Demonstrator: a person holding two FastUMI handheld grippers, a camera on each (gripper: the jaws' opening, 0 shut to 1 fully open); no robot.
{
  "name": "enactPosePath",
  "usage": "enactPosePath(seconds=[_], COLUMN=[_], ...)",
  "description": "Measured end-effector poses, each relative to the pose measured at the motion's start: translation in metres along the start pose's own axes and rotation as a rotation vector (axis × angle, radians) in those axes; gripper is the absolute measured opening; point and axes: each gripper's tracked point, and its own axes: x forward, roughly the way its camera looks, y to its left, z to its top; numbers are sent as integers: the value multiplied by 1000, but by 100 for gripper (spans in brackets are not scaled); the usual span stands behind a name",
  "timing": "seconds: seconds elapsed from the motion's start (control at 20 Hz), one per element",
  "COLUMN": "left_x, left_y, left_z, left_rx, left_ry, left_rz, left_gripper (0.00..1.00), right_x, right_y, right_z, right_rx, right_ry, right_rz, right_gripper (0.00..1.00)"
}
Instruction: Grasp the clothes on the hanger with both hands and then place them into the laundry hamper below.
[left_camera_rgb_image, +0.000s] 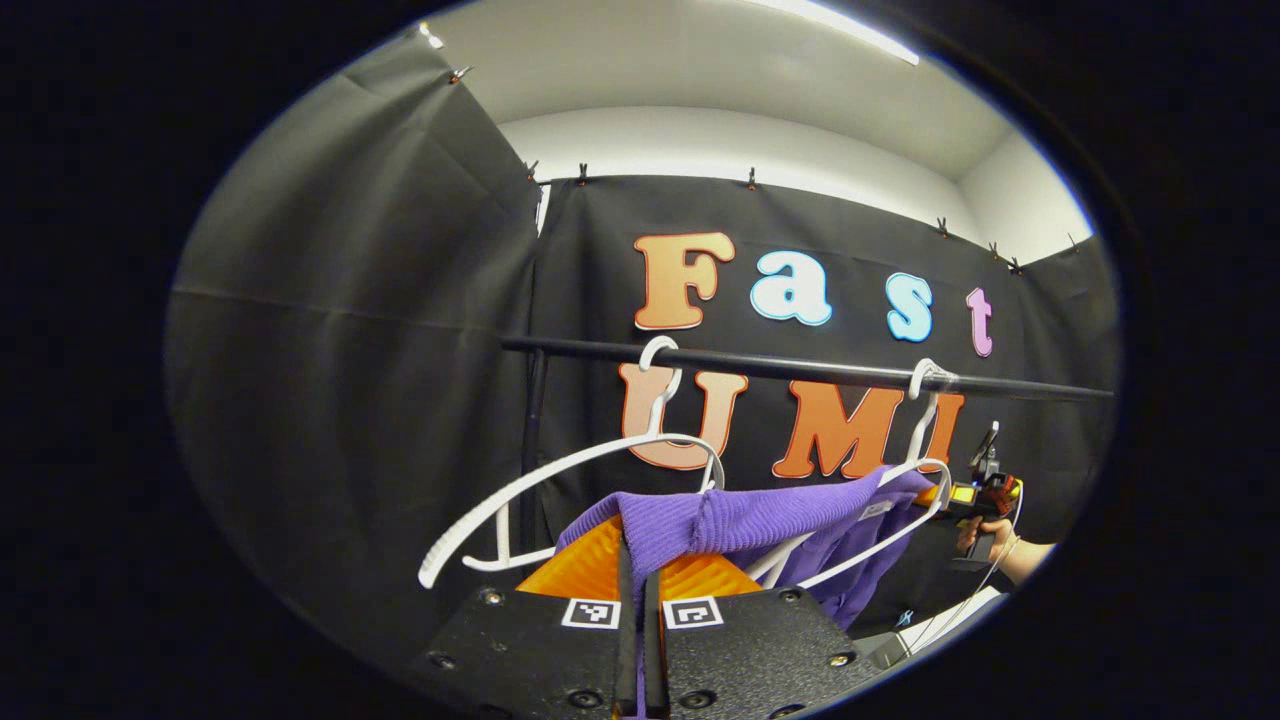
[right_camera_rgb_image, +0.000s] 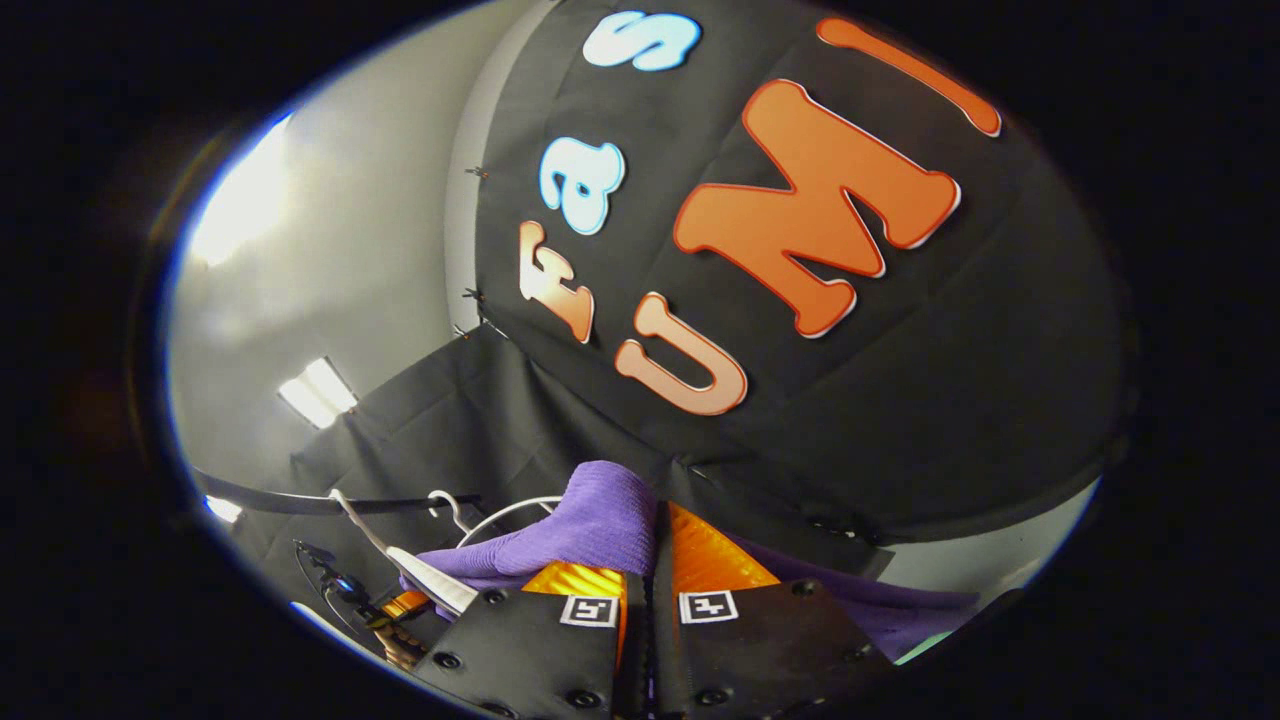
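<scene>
Two grippers are pinching the purple knit sweater (left_camera_rgb_image: 740, 520): the left gripper (left_camera_rgb_image: 636, 590) is clenching a fold of one shoulder, and the right gripper (right_camera_rgb_image: 640, 580) is clamping a bunched ridge of the same garment (right_camera_rgb_image: 600, 525). Soft, light and stretchy by its look, the knit is likely sagging between the holds, so thick ribbed folds seem the safest purchase. Beyond, it is draping over a white hanger (left_camera_rgb_image: 905, 500); another empty hanger (left_camera_rgb_image: 560, 480) is dangling from the black rail (left_camera_rgb_image: 800, 368).

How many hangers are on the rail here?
2: an empty white hanger toward the rail's left end, and another farther right carrying the purple garment. Others may be hidden.
</scene>
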Motion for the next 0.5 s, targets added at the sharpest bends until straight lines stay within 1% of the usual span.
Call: enactPosePath(seconds=[0.05, 0.1, 0.25, 0.35, 0.5], left_x=[-1, -2, -5, -7, -18], left_y=[0, 0, 0, 5, 16], left_z=[-7, -16, -37, -50, -71], left_rx=[-3, -9, -67, -67, -86], left_ry=[10, 26, 64, 78, 103], left_rz=[6, 5, 17, 46, 103], left_gripper=[2, 1, 2, 4, 3], right_x=[0, 1, -2, -3, -10], right_y=[-8, -17, -47, -57, -70], right_z=[-5, -13, -43, -60, -86], right_rx=[12, 27, 80, 94, 111], right_ry=[4, 13, 66, 88, 113], right_rz=[-7, -16, -63, -90, -130], right_gripper=[9, 9, 9, 9, 9])
